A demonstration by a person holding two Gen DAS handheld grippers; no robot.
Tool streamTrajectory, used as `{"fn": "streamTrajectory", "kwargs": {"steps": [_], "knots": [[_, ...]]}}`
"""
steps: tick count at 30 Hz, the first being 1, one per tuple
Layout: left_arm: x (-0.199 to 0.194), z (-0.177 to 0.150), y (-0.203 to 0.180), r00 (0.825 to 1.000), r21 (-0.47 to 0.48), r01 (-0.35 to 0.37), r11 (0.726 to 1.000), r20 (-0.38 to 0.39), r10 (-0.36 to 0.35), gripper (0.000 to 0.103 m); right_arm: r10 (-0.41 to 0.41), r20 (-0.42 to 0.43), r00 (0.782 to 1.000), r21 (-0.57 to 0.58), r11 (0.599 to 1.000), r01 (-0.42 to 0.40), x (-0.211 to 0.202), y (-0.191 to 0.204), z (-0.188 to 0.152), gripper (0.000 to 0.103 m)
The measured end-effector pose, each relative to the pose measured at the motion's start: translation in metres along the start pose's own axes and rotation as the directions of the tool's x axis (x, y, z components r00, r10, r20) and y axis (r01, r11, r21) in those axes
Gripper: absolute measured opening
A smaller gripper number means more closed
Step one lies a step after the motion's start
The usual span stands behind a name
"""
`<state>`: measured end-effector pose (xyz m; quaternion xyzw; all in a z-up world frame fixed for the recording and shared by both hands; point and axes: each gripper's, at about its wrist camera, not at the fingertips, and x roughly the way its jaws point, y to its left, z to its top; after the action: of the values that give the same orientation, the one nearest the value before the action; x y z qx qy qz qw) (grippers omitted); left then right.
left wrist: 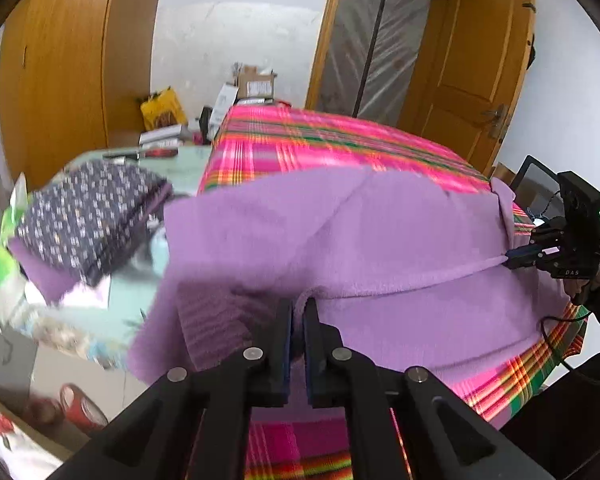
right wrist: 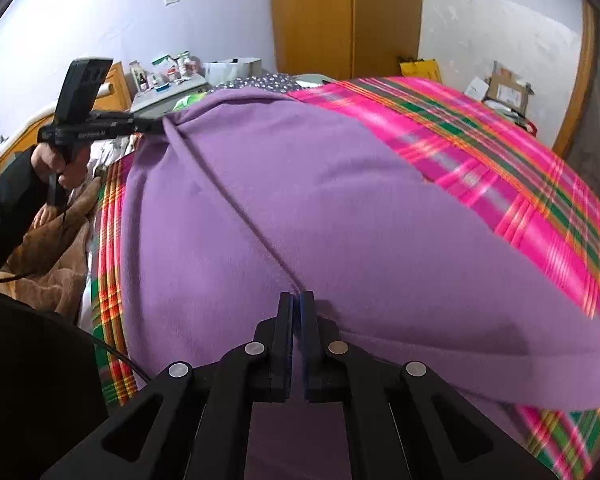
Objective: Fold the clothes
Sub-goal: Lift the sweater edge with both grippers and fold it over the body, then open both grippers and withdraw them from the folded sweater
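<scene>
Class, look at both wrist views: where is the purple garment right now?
The purple garment lies spread over the pink plaid bedspread, filling the middle of both views. The left gripper and right gripper each pinch its near edge.

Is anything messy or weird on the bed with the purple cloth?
Nothing looks torn or spilled. The purple garment isn't flat yet: a raised crease runs between the left hand-held gripper and the right hand-held gripper, both pinching it over the pink plaid sheet.

A home bedroom: plaid-covered bed (right wrist: 500, 168), wooden wardrobe (right wrist: 340, 12), bedside cabinet (right wrist: 168, 92) (bottles on top).
</scene>
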<state>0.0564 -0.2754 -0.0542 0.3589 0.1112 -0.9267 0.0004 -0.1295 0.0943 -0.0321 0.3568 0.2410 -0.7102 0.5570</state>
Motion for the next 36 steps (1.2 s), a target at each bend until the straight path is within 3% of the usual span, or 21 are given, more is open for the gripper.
{"fn": "streamTrajectory", "kwargs": {"steps": [6, 12, 18, 21, 24, 29, 34, 36], "knots": [[-0.014, -0.017, -0.001, 1.0, -0.088, 0.003, 0.996, 0.0, -0.003, 0.013, -0.001, -0.004, 1.0, 0.023, 1.0, 0.001, -0.005, 0.004, -0.008, 0.007], [-0.027, -0.033, -0.003, 0.999, -0.25, 0.042, 0.967, 0.037, -0.034, 0.027, -0.028, 0.031, 0.999, 0.122, 0.992, 0.024, -0.017, -0.002, -0.017, 0.028], [-0.019, -0.046, 0.005, 0.988, -0.498, 0.149, 0.855, 0.111, -0.107, 0.031, -0.091, 0.09, 0.992, 0.183, 0.98, 0.073, -0.03, -0.005, -0.02, 0.037], [-0.014, -0.046, 0.006, 0.984, -0.56, 0.174, 0.81, 0.139, -0.115, 0.032, -0.152, 0.113, 0.982, 0.163, 0.978, 0.132, -0.034, -0.001, -0.018, 0.037], [-0.009, -0.044, 0.006, 0.981, -0.599, 0.186, 0.779, 0.154, -0.116, 0.032, -0.205, 0.122, 0.971, 0.113, 0.975, 0.192, -0.033, 0.005, -0.013, 0.037], [-0.005, -0.046, 0.008, 0.98, -0.657, 0.192, 0.729, 0.165, -0.109, 0.033, -0.223, 0.087, 0.971, 0.009, 0.975, 0.223, -0.015, 0.018, -0.007, 0.037], [-0.003, -0.048, 0.012, 0.979, -0.689, 0.194, 0.698, 0.181, -0.093, 0.033, -0.201, 0.061, 0.978, -0.07, 0.976, 0.205, 0.001, 0.029, -0.003, 0.037], [-0.004, -0.049, 0.015, 0.976, -0.71, 0.207, 0.673, 0.197, -0.093, 0.033, -0.193, 0.057, 0.98, -0.083, 0.977, 0.197, 0.004, 0.032, -0.001, 0.037]]}}
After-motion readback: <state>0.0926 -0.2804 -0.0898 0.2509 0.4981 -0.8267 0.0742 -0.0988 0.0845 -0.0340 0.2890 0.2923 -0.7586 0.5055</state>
